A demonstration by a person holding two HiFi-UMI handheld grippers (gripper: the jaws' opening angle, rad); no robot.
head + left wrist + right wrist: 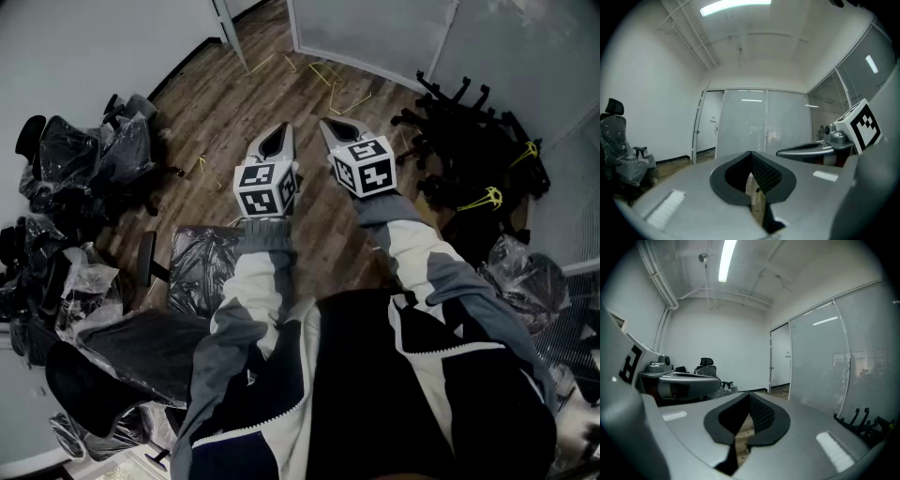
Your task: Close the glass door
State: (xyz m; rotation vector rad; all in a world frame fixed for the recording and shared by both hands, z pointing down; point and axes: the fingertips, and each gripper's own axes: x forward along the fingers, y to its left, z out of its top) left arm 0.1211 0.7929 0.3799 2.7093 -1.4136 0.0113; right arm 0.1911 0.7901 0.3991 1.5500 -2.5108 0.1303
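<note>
The left gripper (281,131) and the right gripper (328,125) are both closed tight on nothing, held side by side above the wooden floor (234,103). The glass door (699,126) stands open well ahead of them, at the left end of the frosted wall (787,126).

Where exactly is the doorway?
Find the frosted glass wall across the room's far end and follow it left. The doorway is the narrow gap before the white side wall, edged by a slim metal post; unlike the frosted panels, it shows floor beyond.
</note>
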